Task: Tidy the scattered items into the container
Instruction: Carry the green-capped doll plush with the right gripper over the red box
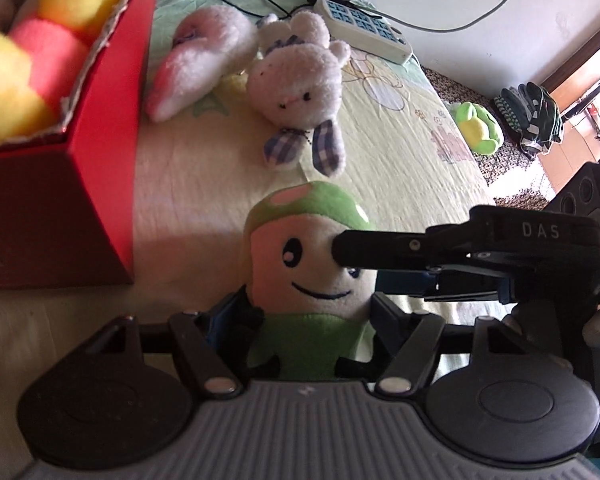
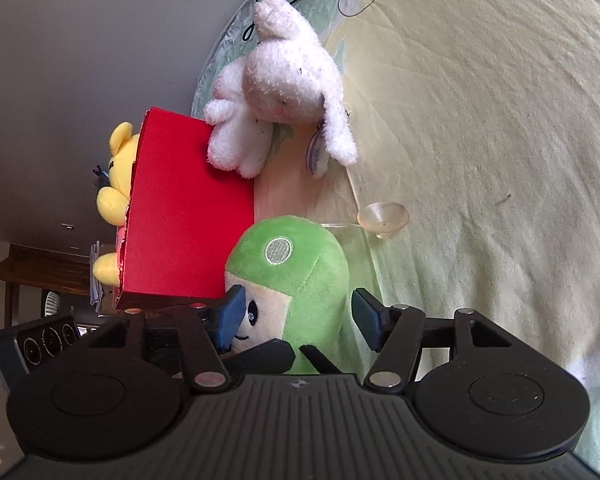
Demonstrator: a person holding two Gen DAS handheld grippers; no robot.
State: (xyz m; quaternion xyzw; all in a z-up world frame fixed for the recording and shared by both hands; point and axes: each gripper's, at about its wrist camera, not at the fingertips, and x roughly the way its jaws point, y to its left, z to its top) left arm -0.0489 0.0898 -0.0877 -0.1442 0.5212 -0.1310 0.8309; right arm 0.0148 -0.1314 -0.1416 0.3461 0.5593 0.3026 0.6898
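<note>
Item: green-capped mushroom plush doll with a stitched smiling face (image 1: 308, 276), standing on the pale yellow printed bedsheet (image 1: 400, 168), lower centre of both wrist views.

Left gripper (image 1: 312, 312): jaws apart on either side of the doll's green body; the left pad seems to touch the doll's side, but no squeeze of the fabric shows, so contact is uncertain. Right gripper (image 2: 296, 316): jaws apart around the doll's head, the blue pad at the face side close to the cheek, the other pad clear of the cap. In the left wrist view one of its fingers (image 1: 380, 248) crosses the doll's face from the right edge.

Container: red cardboard box (image 1: 100, 140), upper left of the left wrist view, just beside the doll, already holding a yellow and pink plush toy (image 1: 28, 52).

Other items on the bed: white plush rabbit with checked ears (image 1: 300, 88), pink and white plush (image 1: 196, 60), clear suction cup on a cord (image 2: 384, 216), small green and yellow plush (image 1: 476, 128) far right.

Handling note: doll is soft and tall; one firm grip low on the body likely suffices. Suggest closing one gripper squarely, withdrawing the other, then lifting clear of the box wall before lowering inside, minding the trailing suction cup.
</note>
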